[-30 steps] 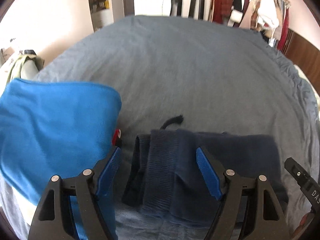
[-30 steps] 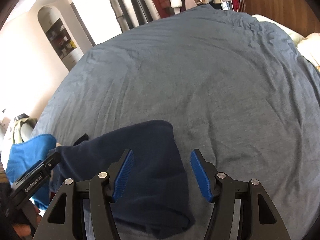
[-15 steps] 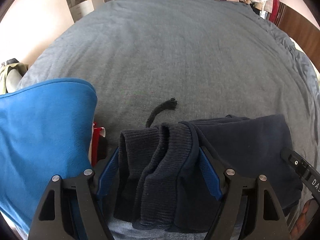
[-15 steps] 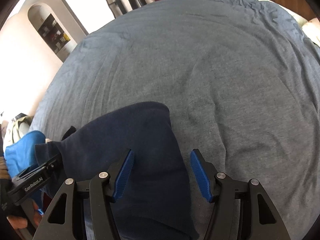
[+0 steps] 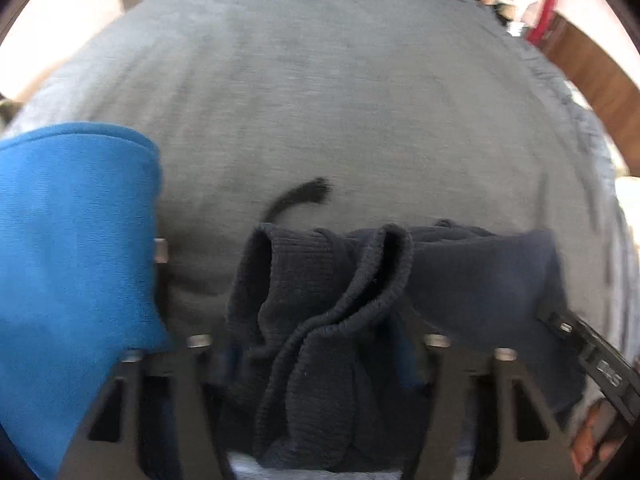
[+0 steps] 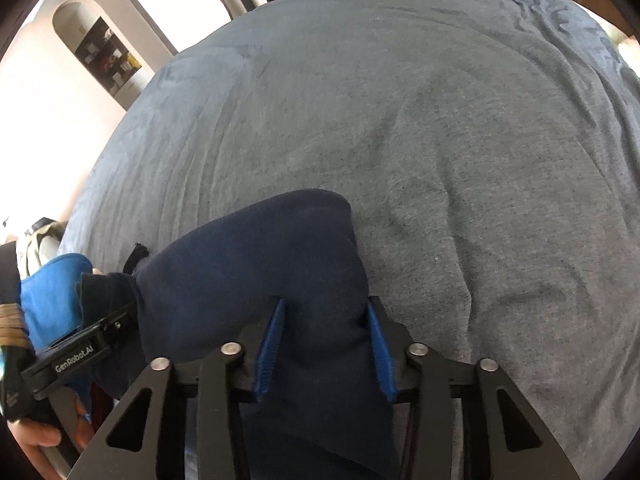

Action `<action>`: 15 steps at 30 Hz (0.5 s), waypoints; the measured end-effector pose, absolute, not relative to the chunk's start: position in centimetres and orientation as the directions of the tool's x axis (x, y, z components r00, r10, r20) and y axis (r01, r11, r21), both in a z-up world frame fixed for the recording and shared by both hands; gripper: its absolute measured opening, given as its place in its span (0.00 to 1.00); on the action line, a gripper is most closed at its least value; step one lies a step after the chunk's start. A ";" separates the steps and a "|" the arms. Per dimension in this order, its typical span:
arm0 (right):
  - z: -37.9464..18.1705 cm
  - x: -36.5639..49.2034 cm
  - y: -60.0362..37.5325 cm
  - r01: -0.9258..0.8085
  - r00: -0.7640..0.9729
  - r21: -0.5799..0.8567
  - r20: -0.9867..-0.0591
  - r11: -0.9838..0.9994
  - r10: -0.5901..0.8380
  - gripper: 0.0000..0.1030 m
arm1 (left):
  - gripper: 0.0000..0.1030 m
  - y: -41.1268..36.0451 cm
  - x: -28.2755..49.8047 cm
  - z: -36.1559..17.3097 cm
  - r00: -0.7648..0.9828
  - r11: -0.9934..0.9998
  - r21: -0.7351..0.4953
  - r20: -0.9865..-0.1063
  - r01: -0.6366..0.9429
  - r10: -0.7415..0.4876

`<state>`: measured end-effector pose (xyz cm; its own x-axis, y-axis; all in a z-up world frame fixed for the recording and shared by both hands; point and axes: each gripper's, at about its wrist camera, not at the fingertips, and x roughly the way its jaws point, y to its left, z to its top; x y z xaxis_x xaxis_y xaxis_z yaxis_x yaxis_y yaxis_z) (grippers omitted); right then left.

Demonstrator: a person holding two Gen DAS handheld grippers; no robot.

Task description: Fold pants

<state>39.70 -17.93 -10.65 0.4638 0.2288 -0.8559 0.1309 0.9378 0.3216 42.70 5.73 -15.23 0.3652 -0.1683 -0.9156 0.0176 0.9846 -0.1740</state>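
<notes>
Left wrist view, blurry: your left gripper sits low centre of the frame, jaws just been closing, with the bunched ribbed waistband of the dark navy pants between them; the pads are hidden by cloth, so I cannot tell if they pinch yet. A drawstring pokes out above the waistband onto the grey bedsheet. A blue cloth fills the left of the frame, beside the pants. Right wrist view: your right gripper at lower centre, jaws also just been closing, blue pads pressed into both sides of a fold of the pants, gripping it. The pants run from lower centre toward lower left, lying on the bedsheet.
</notes>
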 end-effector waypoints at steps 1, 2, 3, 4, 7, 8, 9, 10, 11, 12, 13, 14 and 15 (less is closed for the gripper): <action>-10.5 39.7 -17.8 0.124 0.465 0.319 -0.855 0.940 0.229 0.33 | 0.43 5.9 42.7 -15.3 0.360 0.982 -0.186 -0.915 0.017 -0.180; -10.4 39.8 -17.6 0.120 0.467 0.316 -0.855 0.941 0.227 0.29 | 0.42 6.1 42.8 -15.3 0.357 0.980 -0.197 -0.914 0.019 -0.191; -10.2 39.8 -17.5 0.116 0.470 0.308 -0.855 0.944 0.221 0.26 | 0.40 6.3 42.8 -15.3 0.353 0.977 -0.212 -0.913 0.021 -0.205; -10.0 39.7 -17.4 0.110 0.473 0.300 -0.854 0.947 0.216 0.25 | 0.38 6.6 42.9 -15.2 0.350 0.974 -0.227 -0.911 0.017 -0.219; -9.0 39.2 -17.1 0.106 0.493 0.276 -0.849 0.955 0.190 0.17 | 0.34 7.1 42.6 -14.6 0.356 0.966 -0.259 -0.901 0.018 -0.248; -8.6 39.1 -17.1 0.103 0.501 0.273 -0.845 0.957 0.187 0.16 | 0.32 7.0 42.5 -14.4 0.357 0.965 -0.261 -0.899 0.022 -0.252; -8.2 38.9 -17.0 0.101 0.509 0.268 -0.841 0.958 0.182 0.15 | 0.31 6.9 42.3 -14.3 0.361 0.964 -0.264 -0.897 0.028 -0.255; -7.7 38.7 -16.9 0.100 0.517 0.265 -0.837 0.959 0.177 0.14 | 0.31 7.0 42.1 -14.1 0.366 0.963 -0.268 -0.894 0.029 -0.260; -7.3 38.5 -17.0 0.102 0.526 0.261 -0.833 0.960 0.171 0.13 | 0.31 7.1 42.0 -13.9 0.370 0.962 -0.271 -0.892 0.029 -0.262; -6.9 38.3 -16.9 0.104 0.535 0.260 -0.828 0.960 0.166 0.13 | 0.31 7.0 41.9 -13.7 0.373 0.962 -0.272 -0.890 0.031 -0.263; -6.4 38.1 -16.9 0.106 0.542 0.256 -0.825 0.961 0.160 0.13 | 0.31 6.9 41.6 -13.5 0.379 0.960 -0.278 -0.886 0.032 -0.269; -6.1 37.9 -16.9 0.106 0.546 0.248 -0.824 0.963 0.152 0.12 | 0.31 6.6 41.6 -13.4 0.381 0.959 -0.281 -0.883 0.034 -0.273; -5.8 37.8 -17.0 0.108 0.548 0.247 -0.823 0.963 0.150 0.12 | 0.31 6.4 41.4 -13.2 0.381 0.956 -0.290 -0.880 0.040 -0.283</action>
